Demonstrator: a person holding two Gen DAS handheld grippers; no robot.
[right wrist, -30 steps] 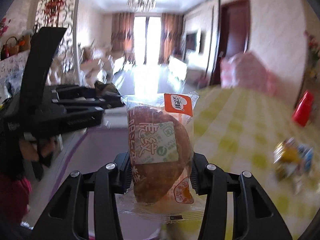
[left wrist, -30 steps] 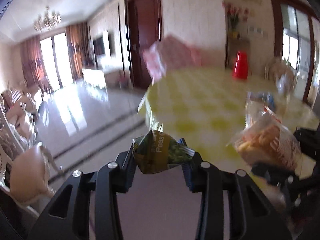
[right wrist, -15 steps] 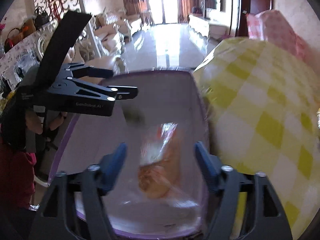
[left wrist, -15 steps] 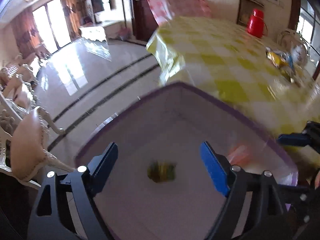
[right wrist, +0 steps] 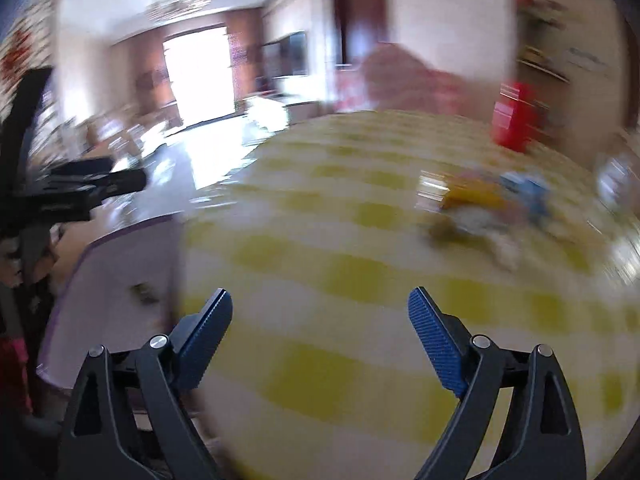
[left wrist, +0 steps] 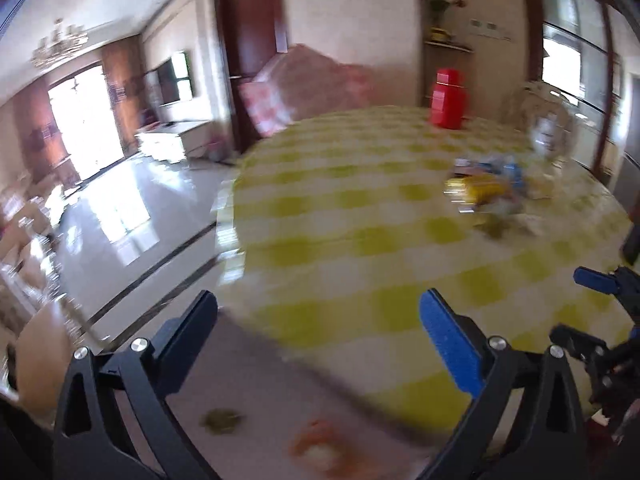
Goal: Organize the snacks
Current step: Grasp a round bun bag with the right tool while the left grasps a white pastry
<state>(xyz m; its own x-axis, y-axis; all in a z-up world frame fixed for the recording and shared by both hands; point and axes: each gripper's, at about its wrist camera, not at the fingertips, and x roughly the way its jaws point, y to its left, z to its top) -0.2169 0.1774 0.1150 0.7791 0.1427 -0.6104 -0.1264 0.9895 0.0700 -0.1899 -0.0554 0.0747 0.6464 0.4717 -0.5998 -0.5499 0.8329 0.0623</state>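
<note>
Snacks (left wrist: 486,194) heaped on desk (left wrist: 360,232) well beyond both fingers; left gripper (left wrist: 316,332) and right gripper (right wrist: 320,320) opening, nothing between; green packet (left wrist: 222,420) below left fingers.

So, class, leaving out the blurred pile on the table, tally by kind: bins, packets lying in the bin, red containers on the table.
Bin: 1
Packets in the bin: 2, a green packet and an orange packet
Red container: 1
Total: 4

Bright daylight floods through the balcony doors (left wrist: 86,120), glaring off the polished floor (left wrist: 132,216); heavy motion blur, fisheye-curved dark corners.
</note>
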